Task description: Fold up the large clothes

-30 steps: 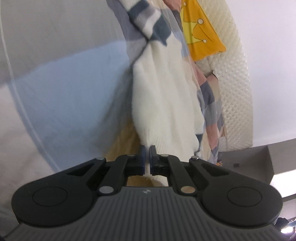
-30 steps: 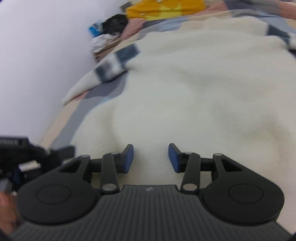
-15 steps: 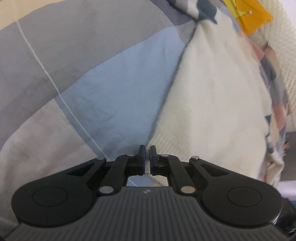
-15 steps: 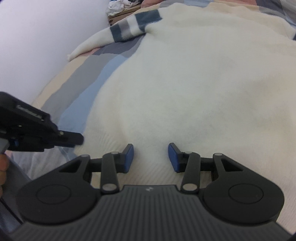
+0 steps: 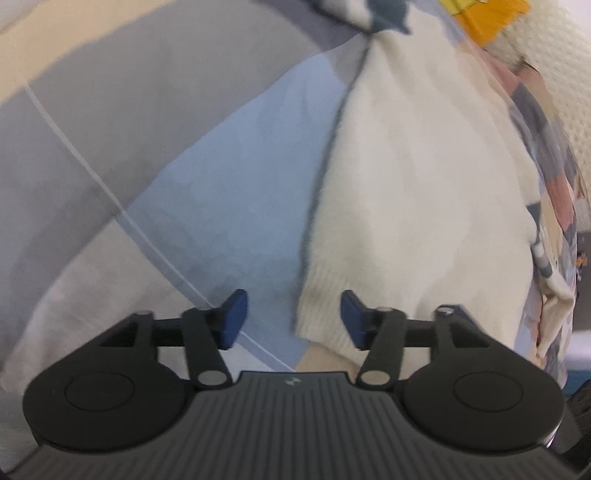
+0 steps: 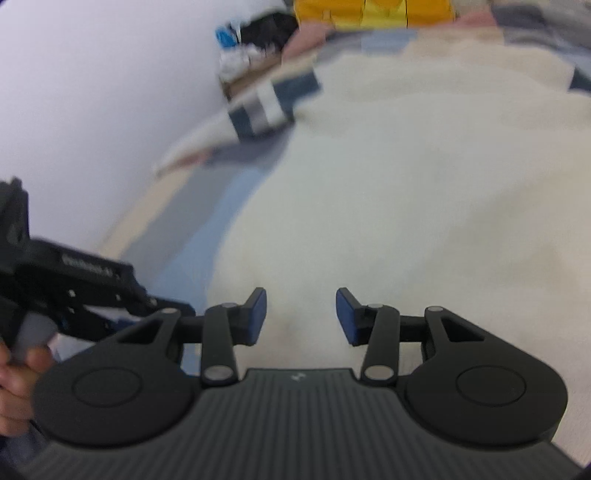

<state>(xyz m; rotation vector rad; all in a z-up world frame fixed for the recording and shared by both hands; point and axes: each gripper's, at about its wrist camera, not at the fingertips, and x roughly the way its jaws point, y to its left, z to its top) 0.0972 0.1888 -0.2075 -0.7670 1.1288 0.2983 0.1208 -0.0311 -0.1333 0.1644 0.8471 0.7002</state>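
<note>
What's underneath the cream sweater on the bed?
The cream sweater lies on a bedsheet with grey, blue and beige blocks, which shows along the sweater's edge. Whatever sits beneath the sweater's middle is covered and cannot be seen.

Close, downward (shared cream sweater (image 5: 406, 206))

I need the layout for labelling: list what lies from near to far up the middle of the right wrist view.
right gripper, jaws apart with nothing between them → cream sweater spread on the bed → its navy-and-white striped sleeve → yellow cloth at the far edge.
</note>
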